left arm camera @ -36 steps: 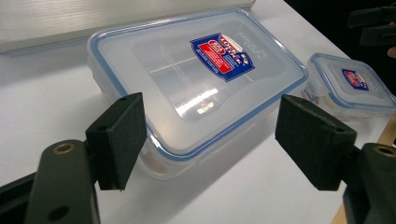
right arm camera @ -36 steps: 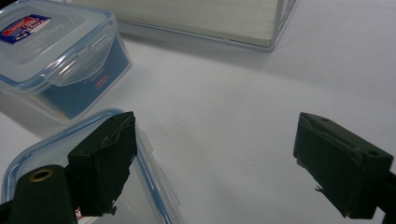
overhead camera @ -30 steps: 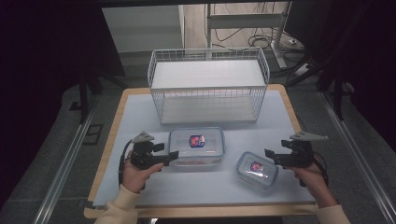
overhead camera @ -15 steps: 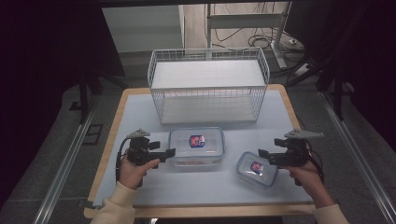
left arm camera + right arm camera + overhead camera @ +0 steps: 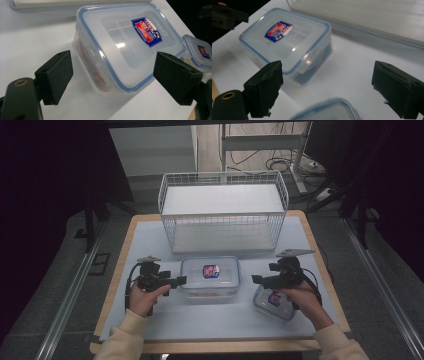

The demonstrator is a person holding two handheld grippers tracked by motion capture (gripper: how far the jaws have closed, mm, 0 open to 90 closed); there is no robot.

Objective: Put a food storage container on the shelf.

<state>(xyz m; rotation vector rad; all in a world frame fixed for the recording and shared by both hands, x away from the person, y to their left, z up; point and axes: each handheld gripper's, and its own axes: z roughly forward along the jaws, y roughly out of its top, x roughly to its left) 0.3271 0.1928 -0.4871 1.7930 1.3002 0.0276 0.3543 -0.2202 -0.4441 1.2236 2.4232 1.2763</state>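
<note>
A large clear lidded container [image 5: 210,277] with a blue seal and a red and blue label lies on the white table top, in front of the wire basket. My left gripper [image 5: 181,280] points at its left end, and the near corner of the container [image 5: 117,47] stands between the spread jaws without touching either pad. The left gripper [image 5: 115,77] is open, and its jaws have widened a little within the last second. My right gripper [image 5: 256,280] hovers over a small lidded container [image 5: 274,302] and points left at the large container [image 5: 284,42]. The right gripper [image 5: 329,87] is open and holds nothing.
A white wire basket [image 5: 223,212] with a flat white shelf stands at the back of the table top [image 5: 145,245]. The small container's lid [image 5: 329,110] lies just below the right jaws. Dark floor, cables and metal frames surround the table.
My right hand has moved left and up, from beside the small container to above it, nearer the large one. The left hand has shifted only slightly.
</note>
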